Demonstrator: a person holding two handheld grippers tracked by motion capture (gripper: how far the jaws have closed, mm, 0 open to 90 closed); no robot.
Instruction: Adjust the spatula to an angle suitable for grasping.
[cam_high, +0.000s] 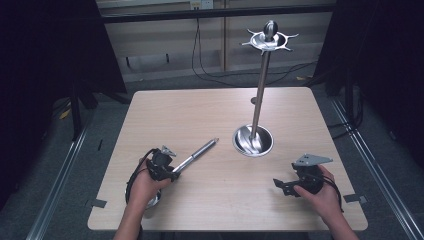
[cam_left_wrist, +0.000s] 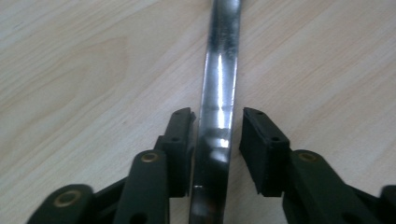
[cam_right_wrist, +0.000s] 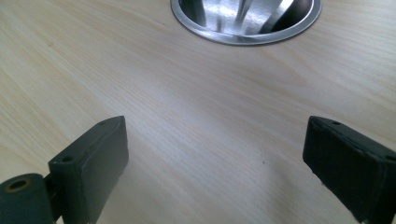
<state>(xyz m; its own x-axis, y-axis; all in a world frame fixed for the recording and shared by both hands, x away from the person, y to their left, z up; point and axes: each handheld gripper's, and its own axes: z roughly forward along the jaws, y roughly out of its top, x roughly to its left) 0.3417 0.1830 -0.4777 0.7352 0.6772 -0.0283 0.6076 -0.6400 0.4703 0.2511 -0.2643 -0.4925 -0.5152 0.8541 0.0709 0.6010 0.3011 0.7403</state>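
Close the left tongs (cam_left_wrist: 218, 135), now straddling the metal rod (cam_left_wrist: 218, 88) flat on the desk (cam_high: 190, 107) with one pad touching and the other just clear, squarely before lifting, keeping the wide-open, empty right tongs (cam_right_wrist: 215, 163) near the stand's round base (cam_right_wrist: 246, 35).

Both grippers (cam_high: 172, 170) (cam_high: 281, 185) are rocking black jaws with brass-looking rivets, each wearing a grey triangular plate on top, black cables trailing at 6 o'clock.

A rod (cam_left_wrist: 218, 93) lies on the table (cam_high: 200, 107) between the left gripper's fingers (cam_left_wrist: 180, 140). A stand's base (cam_right_wrist: 243, 37) sits ahead of the right gripper's fingers (cam_right_wrist: 100, 158).
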